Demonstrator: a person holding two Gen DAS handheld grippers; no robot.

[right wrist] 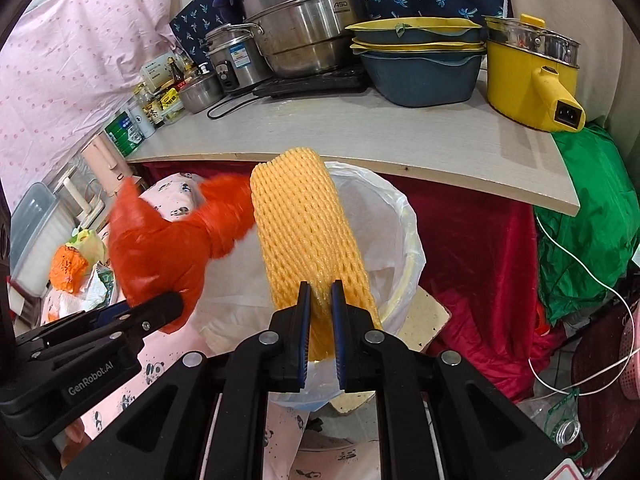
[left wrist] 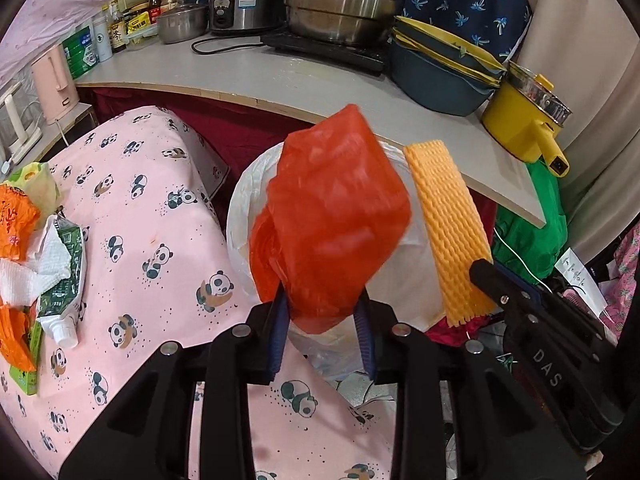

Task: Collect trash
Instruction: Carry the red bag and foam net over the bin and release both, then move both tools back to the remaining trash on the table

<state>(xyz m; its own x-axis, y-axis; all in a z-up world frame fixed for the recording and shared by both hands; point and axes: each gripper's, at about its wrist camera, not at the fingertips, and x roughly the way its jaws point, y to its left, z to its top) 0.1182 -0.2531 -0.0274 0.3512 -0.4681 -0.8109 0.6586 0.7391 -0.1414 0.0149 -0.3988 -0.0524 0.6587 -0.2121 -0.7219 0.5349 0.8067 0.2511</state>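
Two grippers over the white-lined bin point(left wrist: 248, 216): left gripper point(left wrist: 324, 320) w/ jaws clamped on a red plastic bag point(left wrist: 332, 220), right gripper point(right wrist: 320, 320) w/ jaws pinched on a yellow foam net sleeve point(right wrist: 308, 232). More wrappers point(left wrist: 36, 240) lie on the panda-print cloth point(left wrist: 152, 208) at left.

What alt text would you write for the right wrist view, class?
The right gripper pinches a yellow foam net above a white-lined bin. Beside it, the left gripper holds a red plastic bag. Pots crowd the counter behind.
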